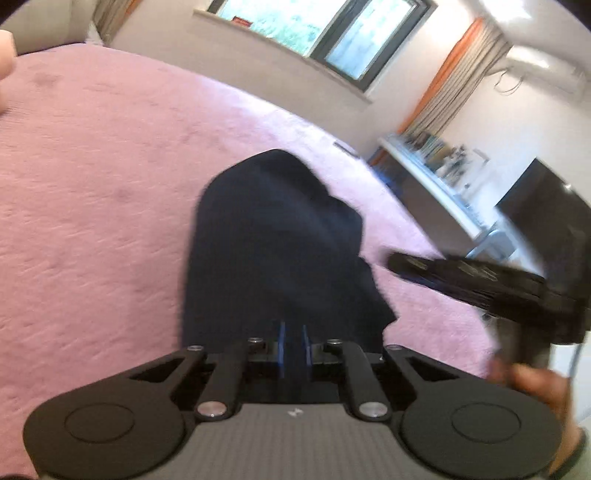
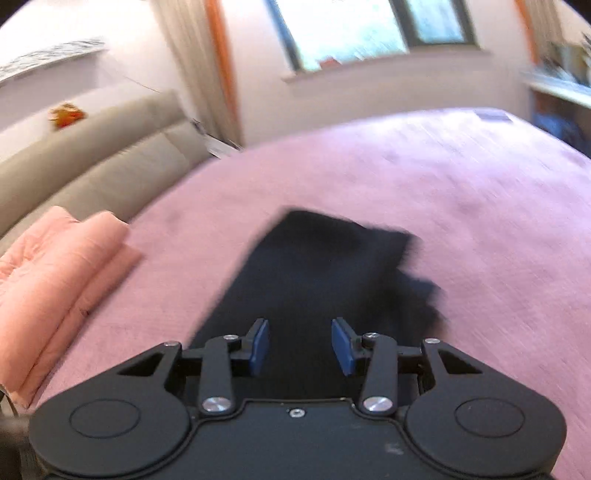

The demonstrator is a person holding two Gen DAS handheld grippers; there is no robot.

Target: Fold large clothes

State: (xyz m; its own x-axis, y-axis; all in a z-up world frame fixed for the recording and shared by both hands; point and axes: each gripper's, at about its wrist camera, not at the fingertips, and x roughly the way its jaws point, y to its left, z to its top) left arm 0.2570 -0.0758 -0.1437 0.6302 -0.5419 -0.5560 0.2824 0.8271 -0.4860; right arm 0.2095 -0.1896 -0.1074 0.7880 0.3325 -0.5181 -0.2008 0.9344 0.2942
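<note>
A dark navy garment [image 1: 273, 236] lies in a long strip on the pink bedspread [image 1: 92, 221]. Its near end runs up between the blue pads of my left gripper [image 1: 293, 347], which is shut on the cloth. In the left wrist view my right gripper [image 1: 397, 264] reaches in from the right, just beside the garment's right edge, held by a hand [image 1: 532, 387]. In the right wrist view the same garment [image 2: 317, 266] stretches away under my right gripper [image 2: 300, 345]. Its blue pads [image 2: 260, 345] stand well apart and press on nothing. Both views are blurred.
A folded peach blanket [image 2: 55, 266] lies on the bed's left side, before a grey padded headboard [image 2: 103, 166]. Beyond the bed are a window [image 1: 317, 29], curtains [image 1: 454, 81], a cluttered white desk [image 1: 443, 177] and a dark screen [image 1: 546, 206]. Pink bedspread [image 2: 480, 221] surrounds the garment.
</note>
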